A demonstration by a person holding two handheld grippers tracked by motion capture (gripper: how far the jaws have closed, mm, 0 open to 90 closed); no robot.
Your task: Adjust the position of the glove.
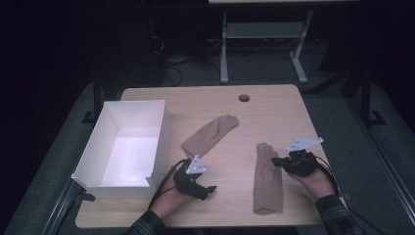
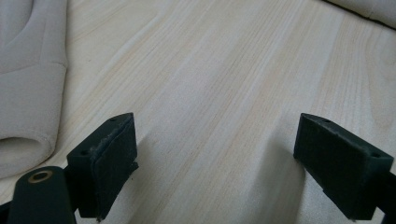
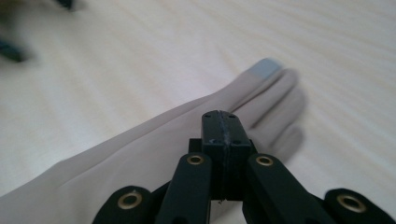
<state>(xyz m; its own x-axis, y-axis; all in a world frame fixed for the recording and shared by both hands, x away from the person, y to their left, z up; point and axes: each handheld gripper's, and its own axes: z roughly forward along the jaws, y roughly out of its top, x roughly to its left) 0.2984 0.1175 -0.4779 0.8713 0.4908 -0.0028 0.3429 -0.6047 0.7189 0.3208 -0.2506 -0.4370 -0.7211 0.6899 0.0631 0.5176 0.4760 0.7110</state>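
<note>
Box left, two gloves right, on table

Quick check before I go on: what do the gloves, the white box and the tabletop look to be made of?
Gloves: soft beige knit fabric, matte, lying limp and flat; one fingertip carries a grey patch, material unclear. White box: thin, stiff, matte walls with crisp folded edges, probably cardboard or plastic sheet. Tabletop: pale wood grain, smooth, possibly laminate.
</note>
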